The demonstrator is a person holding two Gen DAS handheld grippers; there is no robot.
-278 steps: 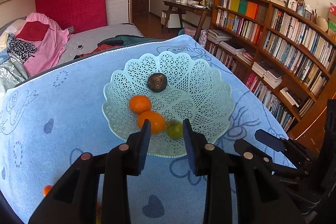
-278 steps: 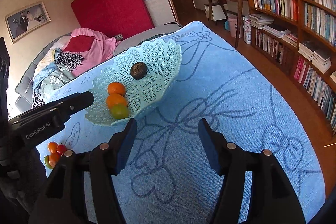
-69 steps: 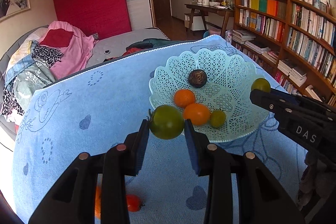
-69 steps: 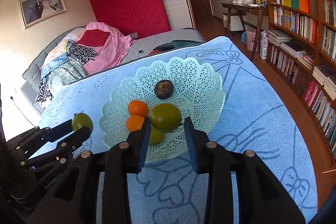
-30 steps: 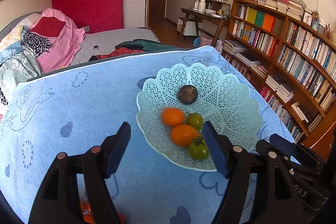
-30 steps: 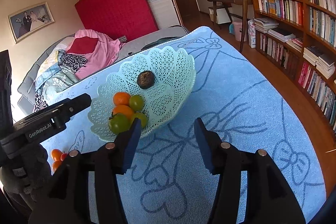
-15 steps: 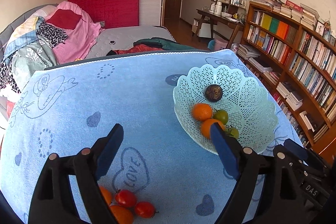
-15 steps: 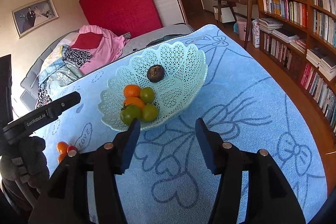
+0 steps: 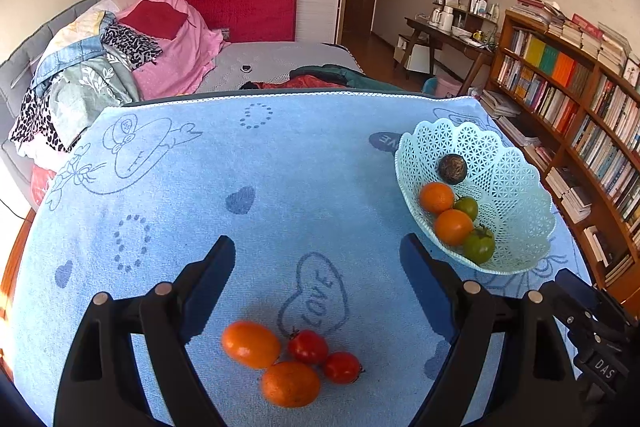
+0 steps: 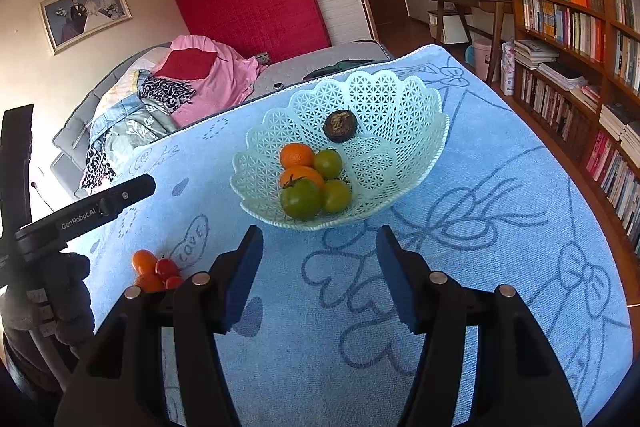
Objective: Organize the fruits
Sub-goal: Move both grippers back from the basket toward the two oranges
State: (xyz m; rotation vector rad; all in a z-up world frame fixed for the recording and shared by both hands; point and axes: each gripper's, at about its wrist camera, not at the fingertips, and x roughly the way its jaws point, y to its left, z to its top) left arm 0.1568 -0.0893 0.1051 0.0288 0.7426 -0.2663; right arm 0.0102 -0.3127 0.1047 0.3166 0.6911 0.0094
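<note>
Loose fruit under the left gripper, basket ahead of the right

Just below the empty, wide-spread left gripper (image 9: 316, 283) lie two oranges (image 9: 251, 344) and two small red tomatoes (image 9: 308, 346), touching on the blue towel (image 9: 280, 155): light, round, apt to roll, the tomatoes soft, so clasp gently across the middle. The right gripper (image 10: 318, 275), parted and empty, faces the lattice basket (image 10: 404, 107); both green tomatoes (image 10: 301, 199) held earlier now sit inside.

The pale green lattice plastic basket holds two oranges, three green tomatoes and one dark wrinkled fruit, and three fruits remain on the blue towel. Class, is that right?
Not quite: four fruits remain on the blue towel, two oranges and two red tomatoes, as the left wrist view shows. The basket count stands.
</note>
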